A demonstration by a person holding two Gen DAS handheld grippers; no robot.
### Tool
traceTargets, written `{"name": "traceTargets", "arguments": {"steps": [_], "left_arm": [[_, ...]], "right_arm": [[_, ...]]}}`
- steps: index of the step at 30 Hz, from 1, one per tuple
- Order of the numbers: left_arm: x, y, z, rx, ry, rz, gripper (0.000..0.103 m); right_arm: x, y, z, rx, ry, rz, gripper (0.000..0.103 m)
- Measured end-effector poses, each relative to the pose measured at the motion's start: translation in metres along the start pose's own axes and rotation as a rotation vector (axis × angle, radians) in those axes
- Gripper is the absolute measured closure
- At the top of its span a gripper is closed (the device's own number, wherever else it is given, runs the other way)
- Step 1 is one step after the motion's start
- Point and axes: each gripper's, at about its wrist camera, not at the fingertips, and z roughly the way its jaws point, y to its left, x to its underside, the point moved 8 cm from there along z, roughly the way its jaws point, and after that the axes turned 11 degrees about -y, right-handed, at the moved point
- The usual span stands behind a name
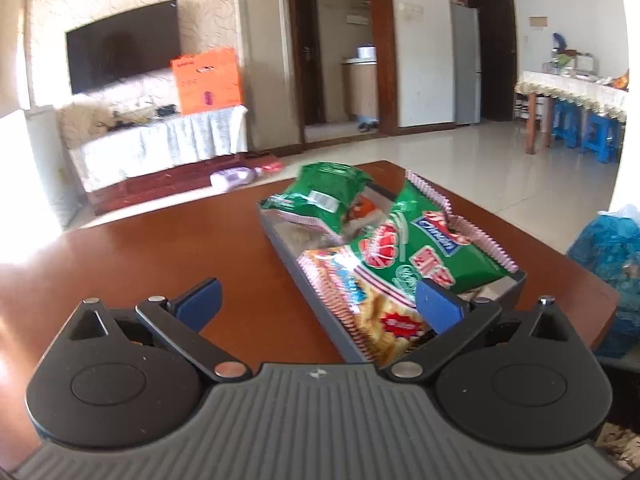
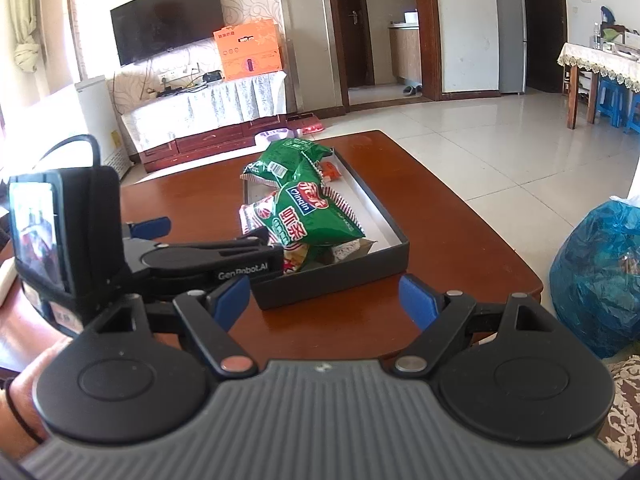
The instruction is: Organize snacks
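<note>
A dark grey box (image 1: pixel 316 308) (image 2: pixel 360 270) sits on the brown table (image 1: pixel 140 260) (image 2: pixel 460 240) and holds several snack packets. A green packet (image 1: pixel 424 248) (image 2: pixel 320 220) lies on top near the front. A second green packet (image 1: pixel 328 192) (image 2: pixel 288 160) rests at the far end. An orange cracker packet (image 1: pixel 376 312) lies under the front one. My left gripper (image 1: pixel 320 300) (image 2: pixel 200 244) is open at the box's near left corner, nothing between its blue pads. My right gripper (image 2: pixel 324 300) is open just short of the box's near wall, holding nothing.
A blue plastic bag (image 1: pixel 612 256) (image 2: pixel 600 276) bulges beside the table's right edge. A small orange item (image 2: pixel 330 172) lies in the box's far end. Bare tabletop spreads to the left of the box. A hand (image 2: pixel 24 404) holds the left gripper.
</note>
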Motion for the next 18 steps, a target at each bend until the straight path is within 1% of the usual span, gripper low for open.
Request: {"name": "traceTargets", "arguments": {"steps": [1,5,11,14,18], "left_arm": [[0.0,0.001,-0.002,-0.007,0.009,0.008,0.0],[0.0,0.007,-0.013,0.007,0.03,-0.013,0.0],[0.004,0.011,-0.035,0.021,0.046,-0.031,0.0],[0.006,0.008,-0.048,0.036,0.04,-0.017,0.0],[0.009,0.0,-0.062,0.081,0.033,-0.01,0.0]], "right_arm": [[0.001,0.001,0.0,0.005,0.001,-0.008,0.02],[0.006,0.002,-0.002,0.024,0.005,-0.014,0.02],[0.013,0.012,-0.01,0.008,0.015,-0.051,0.02],[0.017,0.017,-0.015,-0.002,0.028,-0.073,0.02],[0.022,0.016,-0.023,-0.006,0.039,-0.092,0.02]]}}
